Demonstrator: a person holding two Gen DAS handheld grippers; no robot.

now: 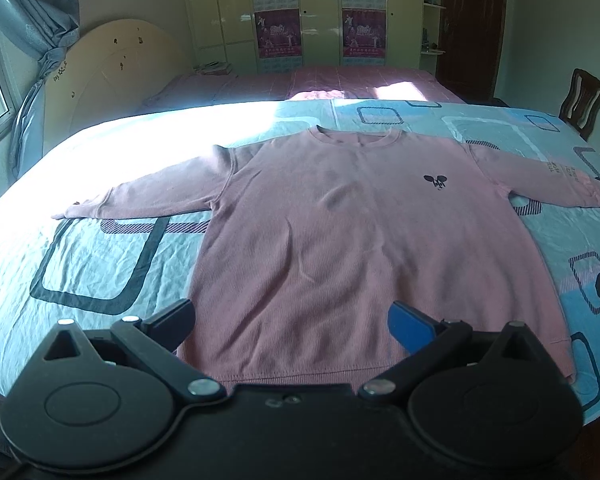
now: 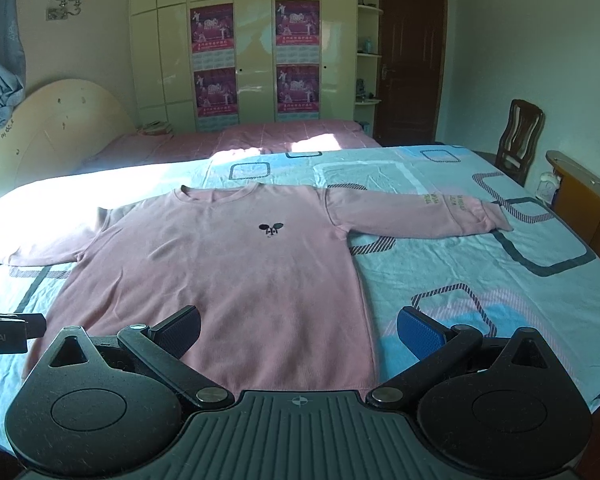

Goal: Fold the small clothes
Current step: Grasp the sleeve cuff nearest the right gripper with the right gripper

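A pink long-sleeved sweatshirt (image 1: 340, 220) lies flat and face up on the bed, both sleeves spread out, a small black mouse logo on the chest. It also shows in the right wrist view (image 2: 228, 272). My left gripper (image 1: 292, 324) is open and empty above the hem, toward its left side. My right gripper (image 2: 298, 330) is open and empty above the hem near the shirt's right edge. The left gripper's body (image 2: 8, 332) shows at the left edge of the right wrist view.
The bed has a light blue sheet (image 1: 100, 256) with dark square outlines. A second bed with a pink cover (image 2: 240, 136) stands behind. A wooden chair (image 2: 518, 140) and a wooden cabinet (image 2: 580, 196) stand at the right. A wardrobe (image 2: 252, 52) lines the far wall.
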